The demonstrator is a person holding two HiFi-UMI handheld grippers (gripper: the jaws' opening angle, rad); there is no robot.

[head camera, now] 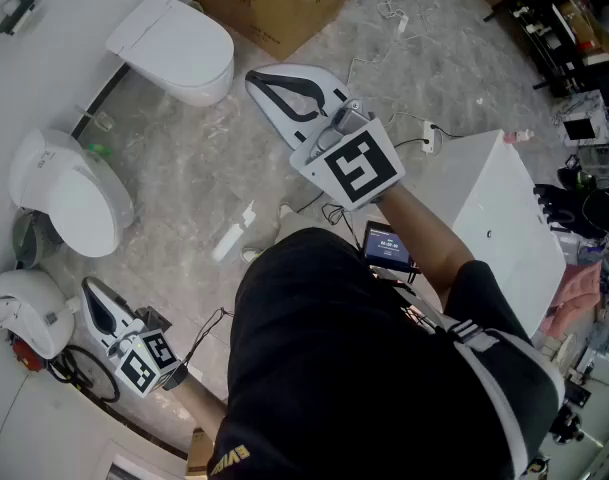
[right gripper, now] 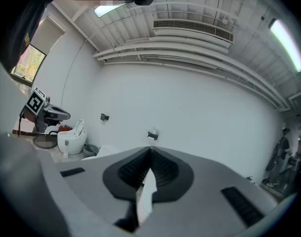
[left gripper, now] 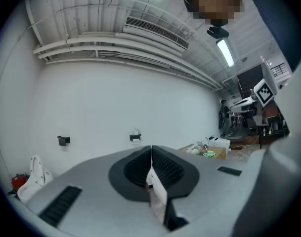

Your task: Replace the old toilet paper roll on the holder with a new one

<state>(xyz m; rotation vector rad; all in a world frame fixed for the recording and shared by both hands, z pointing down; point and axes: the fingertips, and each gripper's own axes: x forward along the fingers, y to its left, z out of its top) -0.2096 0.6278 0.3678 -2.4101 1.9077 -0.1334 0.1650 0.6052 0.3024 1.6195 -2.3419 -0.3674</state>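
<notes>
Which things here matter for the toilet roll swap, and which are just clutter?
Job: wall holder, left gripper, right gripper (both shut); no new roll in view.
Clutter: toilets, cardboard box, white bottle, white cabinet.

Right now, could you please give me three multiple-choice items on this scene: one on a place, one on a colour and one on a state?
1. Where is the cardboard box?
A) on a wall shelf
B) on the floor, beside a toilet
C) on a toilet lid

2. What colour is the person's shirt?
A) black
B) red
C) white

3. How do the right gripper's jaws stand?
A) wide apart
B) clamped on a toilet roll
C) shut together

Answers:
1 B: the head view shows it standing on the floor next to the upper toilet.
2 A: the shirt fills the lower head view in black.
3 C: the right gripper view shows the jaws meeting along one line.
</notes>
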